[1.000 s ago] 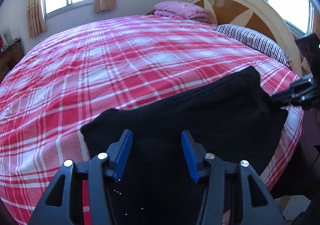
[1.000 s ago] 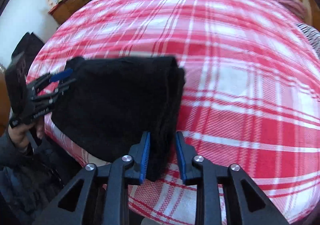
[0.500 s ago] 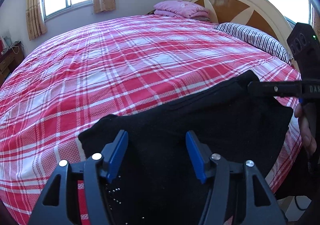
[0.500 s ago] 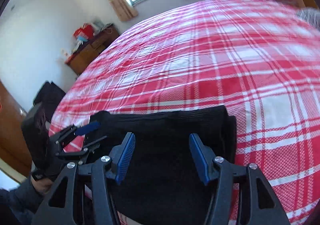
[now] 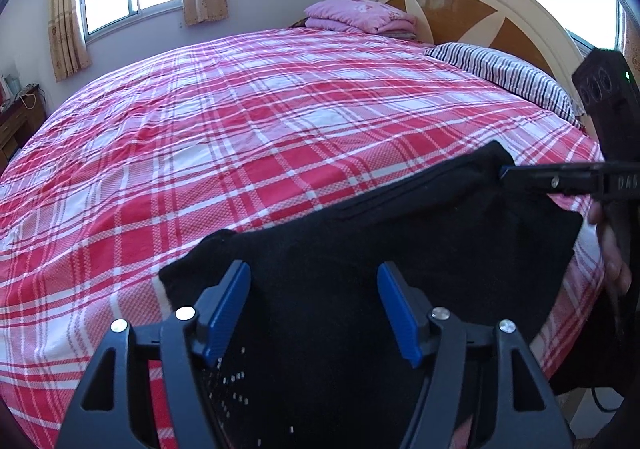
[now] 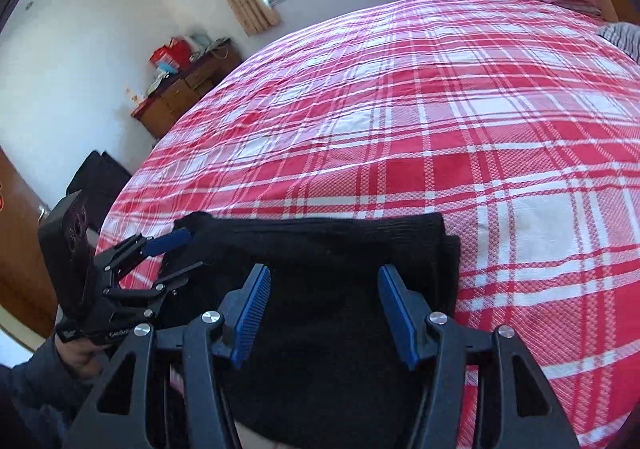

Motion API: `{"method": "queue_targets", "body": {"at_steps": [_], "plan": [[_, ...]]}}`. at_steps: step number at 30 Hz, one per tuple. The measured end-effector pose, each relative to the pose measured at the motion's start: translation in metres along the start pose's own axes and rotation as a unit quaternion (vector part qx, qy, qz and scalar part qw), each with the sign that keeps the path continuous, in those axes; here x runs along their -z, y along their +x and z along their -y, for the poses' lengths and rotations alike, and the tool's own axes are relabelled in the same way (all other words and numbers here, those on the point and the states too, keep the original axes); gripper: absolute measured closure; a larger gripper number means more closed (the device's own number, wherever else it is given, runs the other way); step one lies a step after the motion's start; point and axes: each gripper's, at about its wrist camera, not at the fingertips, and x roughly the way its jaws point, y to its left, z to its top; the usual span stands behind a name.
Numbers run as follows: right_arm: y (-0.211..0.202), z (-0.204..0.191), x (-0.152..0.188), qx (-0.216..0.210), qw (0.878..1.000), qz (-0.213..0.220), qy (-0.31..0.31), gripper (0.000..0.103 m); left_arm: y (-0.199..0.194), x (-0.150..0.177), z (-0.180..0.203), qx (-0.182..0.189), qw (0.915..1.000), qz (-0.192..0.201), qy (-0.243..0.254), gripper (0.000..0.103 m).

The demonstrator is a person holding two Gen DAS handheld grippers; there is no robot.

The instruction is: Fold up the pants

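The black pants (image 5: pixel 400 241) lie folded in a thick rectangle on the near edge of the red plaid bed (image 5: pixel 240 129). My left gripper (image 5: pixel 314 309) hovers over their left part. Its jaws are opening, with the blue pads wide apart and pressing on nothing. In the right wrist view the same pants (image 6: pixel 328 249) sit under my right gripper (image 6: pixel 324 313), which stands open above the cloth. There the left gripper (image 6: pixel 184 255) reaches in at the pants' left corner. The right gripper (image 5: pixel 508 174) shows side-on at the far right corner.
A folded pink blanket (image 5: pixel 360 15) and a striped pillow (image 5: pixel 504 77) lie by the curved headboard (image 5: pixel 480 1). A wooden dresser (image 6: pixel 180 93) with clutter stands against the wall left of the bed. A hand (image 6: pixel 76 353) grips the left tool.
My right gripper has let go of the pants' folded edge, opened wide and tilted up over the cloth. The left gripper's pads have spread further apart; the pants lie still.
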Motion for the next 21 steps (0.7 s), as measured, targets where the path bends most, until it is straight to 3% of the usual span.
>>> {"method": "queue_targets", "body": {"at_steps": [4,6,11,16,19,21], "plan": [[-0.024,-0.015,0.000,-0.049,0.997,-0.011,-0.054,0.043,-0.018,0.011,0.000,0.022,0.9998,-0.005,0.002,0.035],[-0.025,-0.027,0.006,-0.053,0.994,-0.036,-0.093,0.041,-0.028,0.021,0.001,0.029,0.9995,-0.008,0.005,0.035],[-0.005,-0.052,0.039,-0.043,0.970,-0.138,-0.197,0.041,-0.037,0.045,0.011,0.046,0.9980,-0.027,0.032,0.035],[0.002,-0.033,0.040,-0.051,0.972,-0.166,-0.159,0.041,-0.018,0.056,0.007,0.045,0.9971,-0.056,0.026,0.034],[-0.007,-0.038,0.037,-0.046,0.975,-0.151,-0.159,0.041,-0.024,0.051,0.003,0.052,0.9975,-0.046,0.018,0.034],[-0.011,-0.046,0.027,-0.049,0.979,-0.128,-0.150,0.041,-0.031,0.045,-0.008,0.036,0.9989,-0.028,0.007,0.034]]}}
